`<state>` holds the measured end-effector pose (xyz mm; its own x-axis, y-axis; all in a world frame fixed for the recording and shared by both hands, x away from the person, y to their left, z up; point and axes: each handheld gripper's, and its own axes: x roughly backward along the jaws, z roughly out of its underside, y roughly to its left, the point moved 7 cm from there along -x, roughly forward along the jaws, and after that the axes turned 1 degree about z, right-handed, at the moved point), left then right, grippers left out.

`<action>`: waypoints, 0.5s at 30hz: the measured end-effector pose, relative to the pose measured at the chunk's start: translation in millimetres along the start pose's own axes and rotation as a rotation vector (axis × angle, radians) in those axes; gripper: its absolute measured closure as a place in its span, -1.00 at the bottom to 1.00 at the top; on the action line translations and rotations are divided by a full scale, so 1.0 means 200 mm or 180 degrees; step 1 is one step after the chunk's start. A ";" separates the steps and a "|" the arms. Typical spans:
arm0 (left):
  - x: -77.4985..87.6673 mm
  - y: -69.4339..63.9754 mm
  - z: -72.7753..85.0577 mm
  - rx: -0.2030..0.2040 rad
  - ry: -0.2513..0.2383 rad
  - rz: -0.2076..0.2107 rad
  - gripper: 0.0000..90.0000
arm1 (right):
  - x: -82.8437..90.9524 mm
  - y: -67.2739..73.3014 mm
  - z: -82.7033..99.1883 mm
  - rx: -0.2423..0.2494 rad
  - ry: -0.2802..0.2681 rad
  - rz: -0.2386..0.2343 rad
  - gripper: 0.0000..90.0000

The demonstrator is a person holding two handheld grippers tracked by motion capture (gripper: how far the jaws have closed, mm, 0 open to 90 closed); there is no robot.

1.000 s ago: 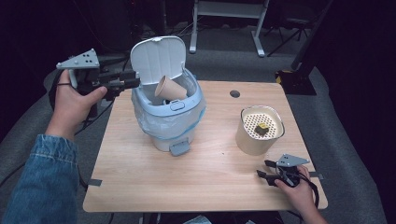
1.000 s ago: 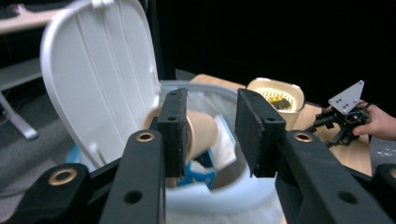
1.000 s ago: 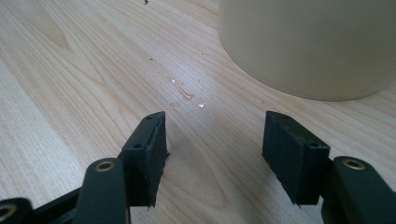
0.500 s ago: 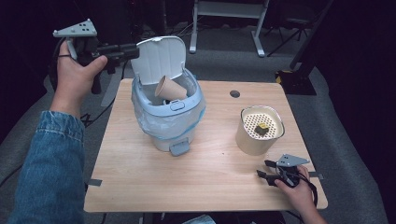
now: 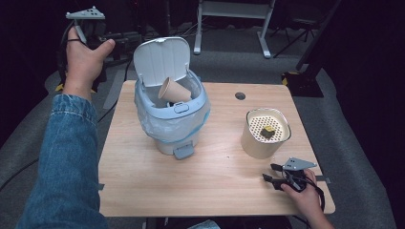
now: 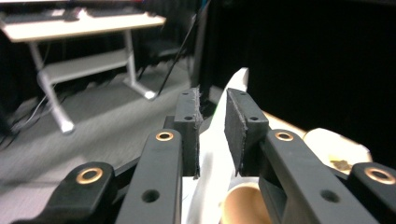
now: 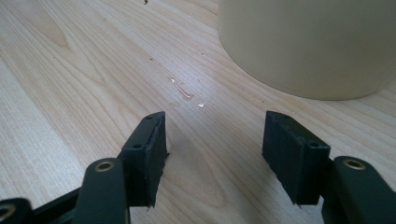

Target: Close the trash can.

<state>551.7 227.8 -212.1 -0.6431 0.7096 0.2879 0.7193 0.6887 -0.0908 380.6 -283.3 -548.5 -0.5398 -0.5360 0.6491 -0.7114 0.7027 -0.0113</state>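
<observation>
dark room, grey carpet, a pale wooden table [image 5: 143,191] in the middle and a white-legged desk [image 5: 234,9] behind it.

on the table's left half, a paper cup [image 5: 173,90]: lies tilted inside the open pedal bin [image 5: 172,138], mouth toward the right, leaning against the raised lid [image 5: 160,59]. looks thin and light, easy to crush, likely a bit slick on the outside; best taken gently by the rim or across the upper wall, with a soft squeeze. rests above the clear plastic liner [image 5: 153,125], which bulges over the bin's sides and would probably drag along if pinched by mistake. in front of the bin, a small foot pedal [image 5: 184,151].

well apart to the right, a beige canister [image 5: 260,143] with a perforated top and a small dark-and-yellow bit on it; cannot tell what that is.

off the table's far left corner, the left hand [image 5: 86,57] raised with the left gripper [image 6: 212,105] aimed toward the lid: jaws nearly together with a narrow gap, grasping nothing. at the near right edge, the right hand [image 5: 303,193] resting with the right gripper [image 7: 212,135] low over the wood, jaws spread wide and released, the canister just ahead, a few wet specks on the wood between.
</observation>
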 end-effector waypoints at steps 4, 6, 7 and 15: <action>-0.01 0.00 0.00 0.0036 -0.0016 0.0045 0.76 | 0.00 0.00 0.00 0.0000 0.0001 0.0000 -0.10; 0.00 -0.02 0.00 0.0038 0.0000 0.0103 0.80 | 0.00 0.00 0.00 0.0000 0.0000 -0.0001 -0.10; 0.00 -0.03 0.00 0.0033 -0.0005 0.0130 0.84 | 0.00 0.00 0.00 -0.0001 0.0000 -0.0001 -0.10; -0.04 -0.20 0.10 -0.0138 0.0294 0.0552 0.85 | 0.00 0.00 0.00 -0.0003 0.0001 0.0000 -0.10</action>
<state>523.5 198.3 -229.8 -0.4830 0.7991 0.3581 0.8292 0.5488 -0.1061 380.7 -283.4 -548.6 -0.5397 -0.5360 0.6492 -0.7110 0.7031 -0.0106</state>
